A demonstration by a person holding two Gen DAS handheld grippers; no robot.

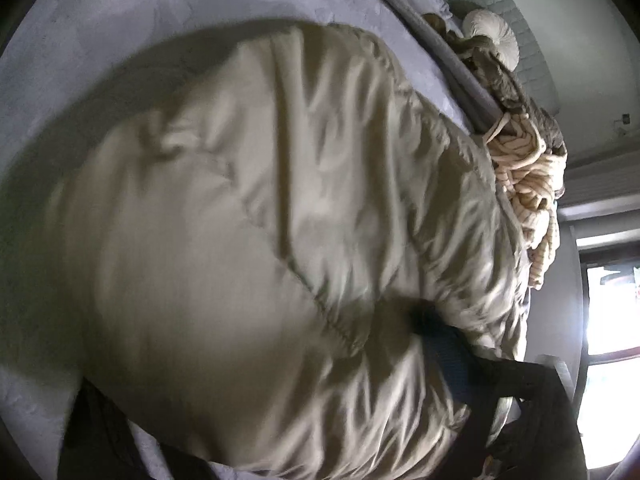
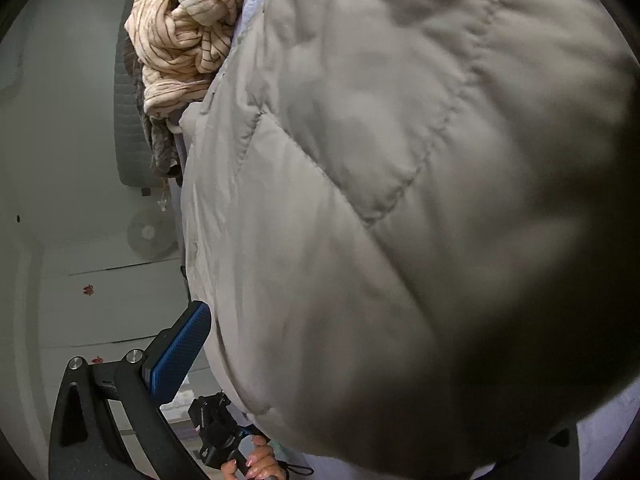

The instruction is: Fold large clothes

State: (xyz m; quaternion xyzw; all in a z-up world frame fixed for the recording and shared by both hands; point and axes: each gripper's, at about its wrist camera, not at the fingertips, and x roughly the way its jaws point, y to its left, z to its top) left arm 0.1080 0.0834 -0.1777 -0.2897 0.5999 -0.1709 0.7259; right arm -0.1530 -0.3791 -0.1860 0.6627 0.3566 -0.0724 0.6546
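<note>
From the left wrist, a puffy beige quilted jacket (image 1: pixel 248 240) lies heaped on a lavender bedspread (image 1: pixel 100 32), filling most of the view. The left gripper (image 1: pixel 400 404) is mostly buried: one blue-padded finger (image 1: pixel 440 352) shows at the lower right pressed against the fabric, its partner hidden, so whether the jaws are clamped on cloth I cannot tell. A cream knitted garment (image 1: pixel 524 176) is piled at the far edge.

From the right wrist, the same jacket (image 2: pixel 400 200) bulges close to the lens. The right gripper (image 2: pixel 320 380) has one blue pad (image 2: pixel 180 348) standing clear beside the jacket's edge, the other finger lost under the padding; the jaws look spread wide, with the jacket's edge between them. A hand (image 2: pixel 256 466) holds the other tool below. A striped sweater (image 2: pixel 184 28) sits beyond.

This looks like the gathering of an edge for a fold; next, both jaws need a firm bite on the hem before lifting it over.
</note>
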